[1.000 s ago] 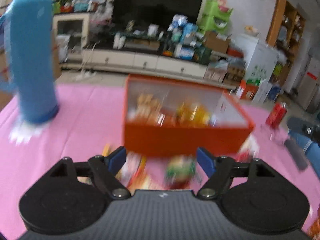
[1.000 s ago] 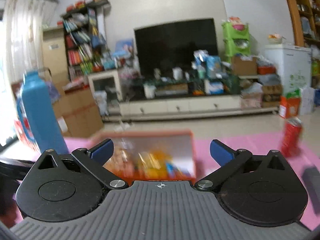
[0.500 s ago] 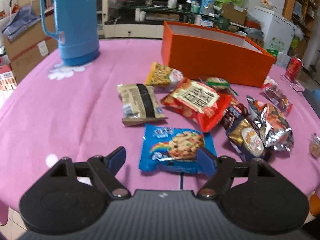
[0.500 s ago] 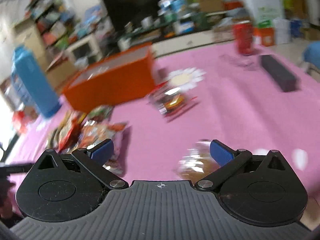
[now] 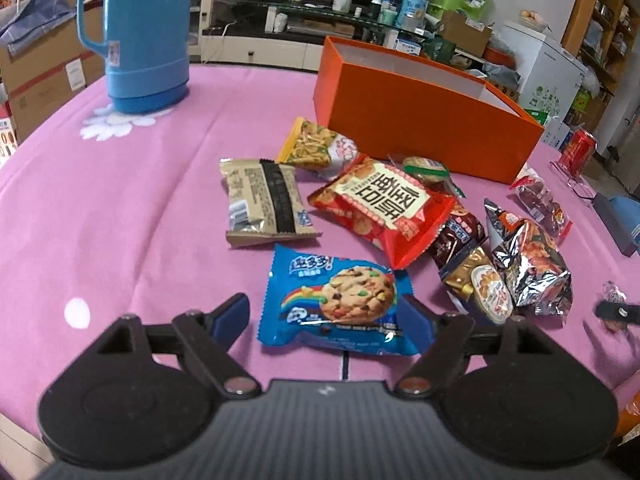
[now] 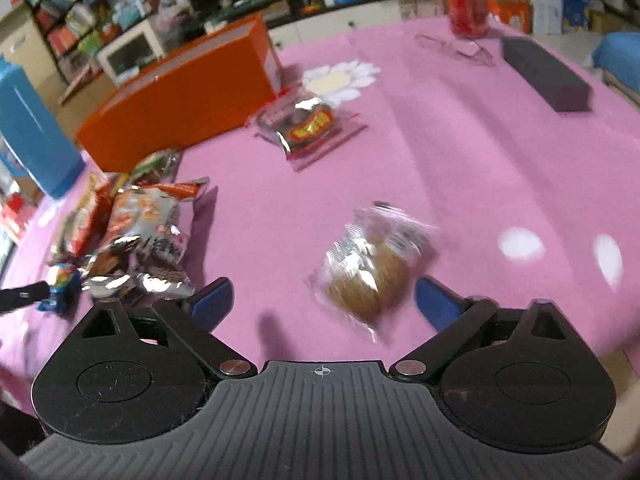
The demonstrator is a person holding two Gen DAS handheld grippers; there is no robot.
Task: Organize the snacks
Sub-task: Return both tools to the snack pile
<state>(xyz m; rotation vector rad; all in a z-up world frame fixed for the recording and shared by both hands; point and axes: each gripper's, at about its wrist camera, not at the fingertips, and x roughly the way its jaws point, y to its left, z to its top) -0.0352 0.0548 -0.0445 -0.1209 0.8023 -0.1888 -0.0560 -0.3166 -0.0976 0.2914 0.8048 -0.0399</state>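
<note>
Low in the left wrist view, the left gripper [image 5: 326,316] is spread wide with the blue glossy cookie packet [image 5: 334,306] lying flat between its fingers, not yet pinched. In the right wrist view the right gripper [image 6: 324,298] is likewise spread around a clear-wrapped brown pastry [image 6: 370,268], slightly blurred. Both packets are probably light, crinkly, slippery and crushable, so a gentle pinch across the middle or on a sealed edge seems wisest. The open orange rectangular cardboard box [image 5: 420,120] sits in the upper centre of the left view, behind a clutter of other snack bags [image 5: 384,204]. The pink tablecloth [image 5: 120,200] is bare at left; the table edge lies just below the pastry.
</note>
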